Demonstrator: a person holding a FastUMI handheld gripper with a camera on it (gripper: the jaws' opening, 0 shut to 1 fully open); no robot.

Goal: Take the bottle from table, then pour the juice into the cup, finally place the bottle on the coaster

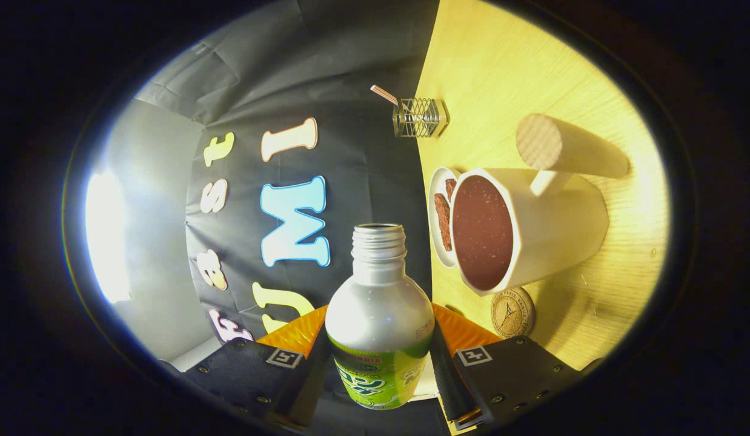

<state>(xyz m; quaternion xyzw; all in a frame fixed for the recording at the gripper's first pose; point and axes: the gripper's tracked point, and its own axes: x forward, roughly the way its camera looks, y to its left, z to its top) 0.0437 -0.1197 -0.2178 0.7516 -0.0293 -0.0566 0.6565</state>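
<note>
Pale wood of the table point(502, 60) is seen tipped on its side beyond the gripper, with the booth's black cloth wall point(326, 72) beside it. The bottle point(379, 318) is held between the two fingers of the gripper point(378, 357), which are pressed against its sides; its silver shoulder and open, capless neck are pointed away from the fingers. Just beyond and to one side of the bottle mouth, the white cup point(532, 227) is seen with its opening turned toward the camera, filled with a reddish-brown liquid. A wooden cylinder point(569, 148) is seen against the cup's far side. A small white dish point(438, 212) with brown pieces lies behind the cup. The round cork coaster point(512, 312) lies on the table near the cup's rim, just ahead of one finger. A wire basket point(420, 117) is seen farther off, at the table's edge.
</note>
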